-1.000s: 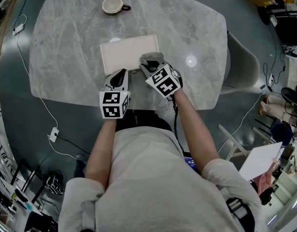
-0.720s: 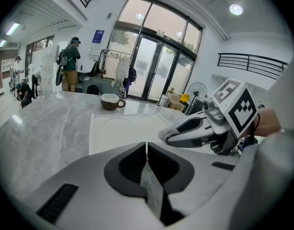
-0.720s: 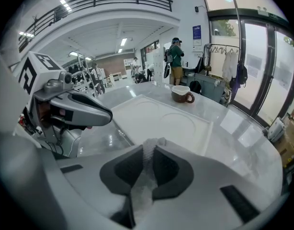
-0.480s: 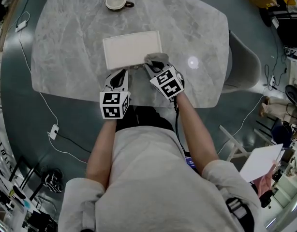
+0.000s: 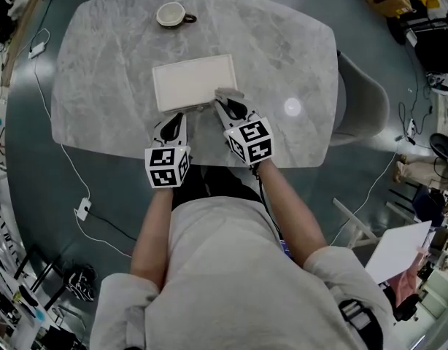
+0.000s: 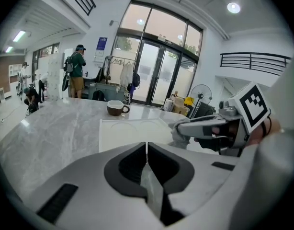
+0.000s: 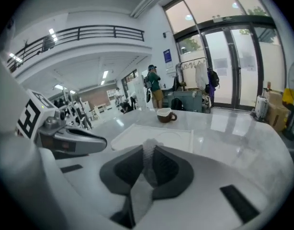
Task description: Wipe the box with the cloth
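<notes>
Seen from the head view, the white box (image 5: 193,82) is laid flat in the middle of the grey marble table (image 5: 100,86), long side across, and both tools are brought up to its near edge. The right gripper (image 5: 228,106) is clamped tight on the grey cloth (image 5: 228,95). In the right gripper view a strip of the textured fabric is pinched between the two dark pads and sticks up above them. The bunched end of the cloth is pressed against the box's near right corner, touching the rim there, with the gripper angled in from the right. The left gripper (image 5: 176,119) is held just beside the near edge, toward the box's left half. In the left gripper view its jaws are drawn fully together, only a hairline seam is left between them, and nothing is held. From that same view the other tool's tip is seen at the right, with the cloth wadded at the corner of the box. A brown and white cup (image 5: 170,14) is parked at the far side of the table, well apart from the box, handle to the right. A pale chair (image 5: 362,100) is tucked against the table's right edge. In the background of the gripper views a person in a green top (image 6: 79,63) is seen near the glass doors.
</notes>
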Demonstrator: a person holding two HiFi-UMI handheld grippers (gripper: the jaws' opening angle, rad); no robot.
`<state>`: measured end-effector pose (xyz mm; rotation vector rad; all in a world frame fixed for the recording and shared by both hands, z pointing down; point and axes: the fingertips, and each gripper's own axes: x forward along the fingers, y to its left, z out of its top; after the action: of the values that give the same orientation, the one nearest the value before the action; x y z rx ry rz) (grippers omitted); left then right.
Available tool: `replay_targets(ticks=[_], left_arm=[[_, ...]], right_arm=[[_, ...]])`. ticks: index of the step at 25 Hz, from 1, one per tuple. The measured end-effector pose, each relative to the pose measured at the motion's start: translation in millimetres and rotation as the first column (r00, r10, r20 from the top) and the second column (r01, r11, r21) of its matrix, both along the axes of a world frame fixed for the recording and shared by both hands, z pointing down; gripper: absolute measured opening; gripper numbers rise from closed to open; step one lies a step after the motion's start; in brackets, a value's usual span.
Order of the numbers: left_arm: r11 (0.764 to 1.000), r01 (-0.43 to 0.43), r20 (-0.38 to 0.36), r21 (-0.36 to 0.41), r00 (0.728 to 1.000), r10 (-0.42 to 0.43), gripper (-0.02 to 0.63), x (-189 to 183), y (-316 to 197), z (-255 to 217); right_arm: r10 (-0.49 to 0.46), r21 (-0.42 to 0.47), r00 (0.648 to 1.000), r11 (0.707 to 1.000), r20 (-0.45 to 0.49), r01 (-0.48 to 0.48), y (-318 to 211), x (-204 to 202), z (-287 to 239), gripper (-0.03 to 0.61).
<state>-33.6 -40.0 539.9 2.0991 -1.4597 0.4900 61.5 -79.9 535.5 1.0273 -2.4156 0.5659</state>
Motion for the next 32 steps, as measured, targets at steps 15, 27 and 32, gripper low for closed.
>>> replay_targets(ticks=[15,27,32], left_arm=[[0.985,0.097,0.049,0.144,0.993,-0.105,0.034,11,48,-75],[0.972,0.118,0.033,0.201,0.991,-0.127,0.034,-10,82,-114],[0.95,0.106,0.013,0.293,0.993,-0.115,0.034,-33,96,-158]], right_arm=[[0.03,0.193,0.998,0.98,0.059,-0.04,58,36,-81,0.06],[0.078,0.238,0.994,0.967,0.074,-0.094,85,24,-109,0.06],[0.127,0.33,0.987,0.931,0.101,-0.154,101,17,-155,0.06]])
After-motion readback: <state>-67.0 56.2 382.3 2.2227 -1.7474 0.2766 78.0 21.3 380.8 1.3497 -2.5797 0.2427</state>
